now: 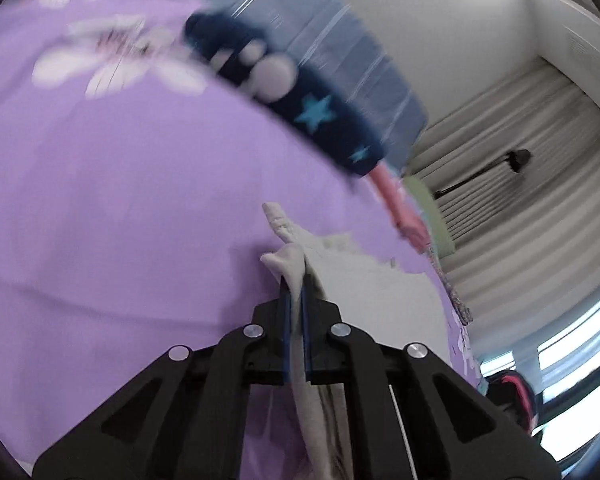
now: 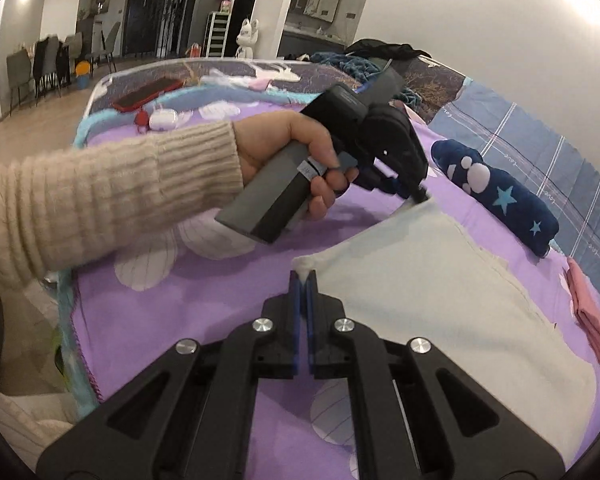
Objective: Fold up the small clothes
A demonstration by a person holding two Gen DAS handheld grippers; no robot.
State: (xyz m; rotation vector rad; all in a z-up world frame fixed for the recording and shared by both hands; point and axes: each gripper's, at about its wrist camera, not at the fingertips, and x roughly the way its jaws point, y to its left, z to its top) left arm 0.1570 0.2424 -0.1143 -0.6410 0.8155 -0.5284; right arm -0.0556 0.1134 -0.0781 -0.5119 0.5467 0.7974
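- The right wrist view alone shows the person's left hand [image 2: 300,160], in a cream knit sleeve [image 2: 100,200], wrapped round the grey handle of the left gripper [image 2: 422,196] at frame centre; its tip meets the far corner of the pale cloth [image 2: 440,280].
- That view also shows a red phone [image 2: 148,94] at upper left on the purple bedspread [image 2: 204,292], and a folded pink garment [image 2: 588,308] at the right edge.
- The left wrist view, blurred, shows the left gripper [image 1: 295,284] pressed together, pinching a fold of the pale cloth [image 1: 364,280] that hangs down between its fingers [image 1: 285,312].
- The right gripper [image 2: 304,280], at lower centre, is closed on the cloth's near corner.
- The pale cloth lies spread across the bedspread, centre to lower right.
- A folded navy star-print garment [image 2: 508,196] lies just beyond it at the right.
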